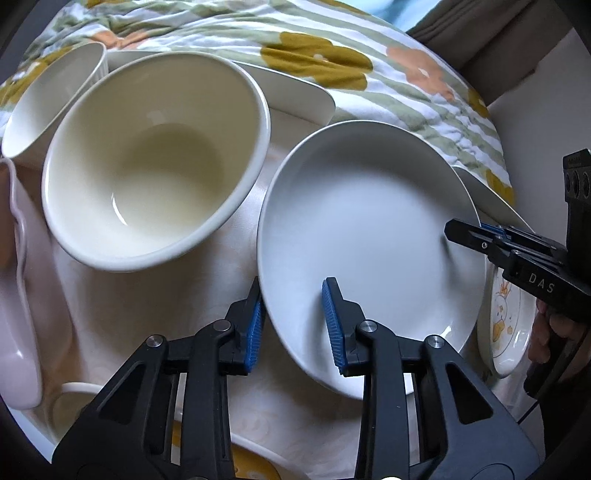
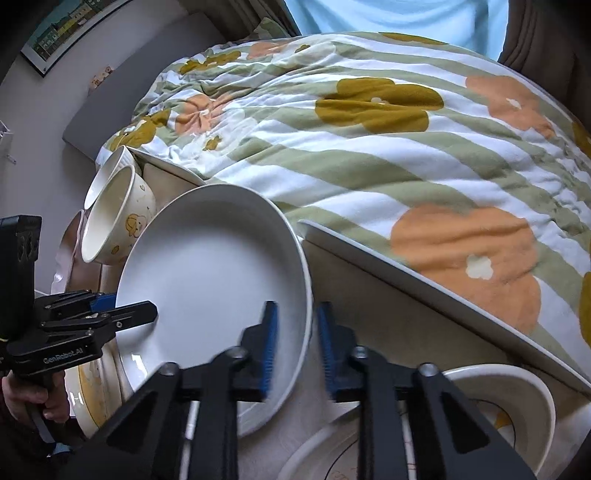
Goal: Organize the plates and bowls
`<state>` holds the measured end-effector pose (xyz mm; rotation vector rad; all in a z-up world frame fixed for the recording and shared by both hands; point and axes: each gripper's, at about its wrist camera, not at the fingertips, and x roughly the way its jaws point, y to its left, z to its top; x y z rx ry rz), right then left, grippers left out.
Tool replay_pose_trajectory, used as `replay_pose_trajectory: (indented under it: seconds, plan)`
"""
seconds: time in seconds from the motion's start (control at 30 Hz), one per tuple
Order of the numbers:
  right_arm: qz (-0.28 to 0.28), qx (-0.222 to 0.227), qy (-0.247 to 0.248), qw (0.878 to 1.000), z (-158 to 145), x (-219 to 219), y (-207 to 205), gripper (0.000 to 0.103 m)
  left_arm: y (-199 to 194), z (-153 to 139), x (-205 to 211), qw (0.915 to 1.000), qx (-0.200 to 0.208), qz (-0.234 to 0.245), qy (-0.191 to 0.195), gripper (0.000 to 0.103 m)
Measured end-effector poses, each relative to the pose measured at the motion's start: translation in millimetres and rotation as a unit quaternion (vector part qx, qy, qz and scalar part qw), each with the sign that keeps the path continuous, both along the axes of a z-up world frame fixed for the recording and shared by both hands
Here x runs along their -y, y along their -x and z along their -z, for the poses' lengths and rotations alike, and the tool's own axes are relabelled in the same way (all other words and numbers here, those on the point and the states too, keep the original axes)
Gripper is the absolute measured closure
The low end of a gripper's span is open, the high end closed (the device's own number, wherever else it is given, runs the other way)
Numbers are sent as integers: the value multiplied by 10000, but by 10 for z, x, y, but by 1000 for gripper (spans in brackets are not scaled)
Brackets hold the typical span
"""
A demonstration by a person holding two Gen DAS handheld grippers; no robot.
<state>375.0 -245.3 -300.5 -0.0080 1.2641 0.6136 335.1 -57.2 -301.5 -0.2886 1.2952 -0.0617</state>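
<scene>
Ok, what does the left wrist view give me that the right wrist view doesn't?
Only the left wrist view: the empty inside floor of the cream bowl, and a pink dish at the left edge.
Only the right wrist view: the duck print on that bowl's outer wall, a framed picture on the wall, and a second bowl at lower right.
Both: the white plate, with the left claw and right claw shut on opposite sides of its rim, the ribbed bowl behind, and the floral quilt.
</scene>
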Motion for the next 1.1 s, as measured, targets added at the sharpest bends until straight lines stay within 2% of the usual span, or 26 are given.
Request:
replay_pose_trajectory:
  seconds: [0.3,0.6,0.87,1.1]
  plan:
    - [-42,-62,-140,9999,5,14,-11,88,17,-66,38,9998,81,89,-175,76]
    - [103,-9,-239,9997,-148,55,120,87,171,-332,25,9989,380,131,-228,76]
    - [5,133,-294,9995,-362,48,447,88,589,-654,-14,9973,661,13,-329,76]
    - [-206,192,-432,9987,-608,-87,912,87,1250,-881,-190,9960,737,-279,-416,76]
